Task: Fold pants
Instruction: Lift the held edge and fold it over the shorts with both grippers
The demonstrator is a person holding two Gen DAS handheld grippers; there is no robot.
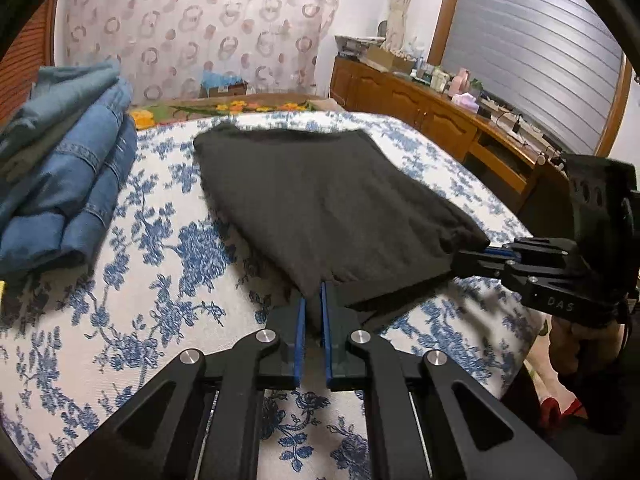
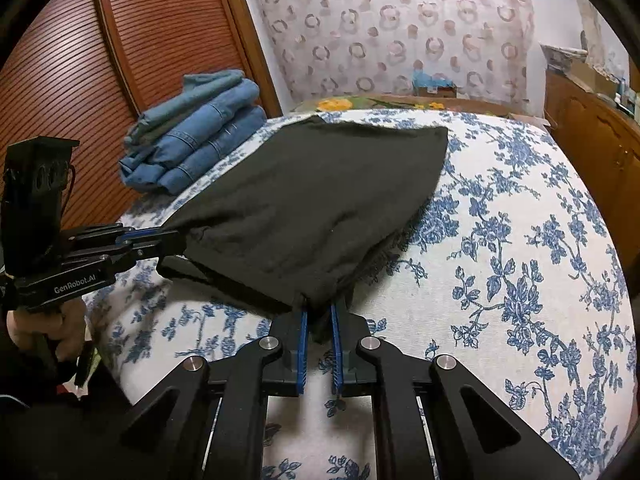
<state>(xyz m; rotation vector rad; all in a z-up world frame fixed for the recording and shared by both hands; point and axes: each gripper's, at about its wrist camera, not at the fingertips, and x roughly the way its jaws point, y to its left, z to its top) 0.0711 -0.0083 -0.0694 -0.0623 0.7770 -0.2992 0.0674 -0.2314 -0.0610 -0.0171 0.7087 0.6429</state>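
**Near corners of black pants pinched, lifted off the bedspread**

Left gripper (image 1: pixel 314 300) clenched on the near left corner of the black pants (image 1: pixel 320 200); right gripper (image 2: pixel 319 312) clamped likewise on the near right corner. Near edge held just clear of the floral bedspread (image 1: pixel 160 280), a darker under-layer hanging beneath it, far edge lying flat toward the headboard end. Well apart to the left, a stack of folded denim (image 1: pixel 68 184) at the bed's edge; wooden cabinets (image 1: pixel 420 108) off to the right.

Judged risks: only a thin bite of cloth between the blue pads, so a slip likely if pulled hard. Uneven lift between the two hands liable to skew the fold line. Under-layer possibly dragged along or left behind, bunching the fold. Too long a sweep leftward, and a brush against the denim.
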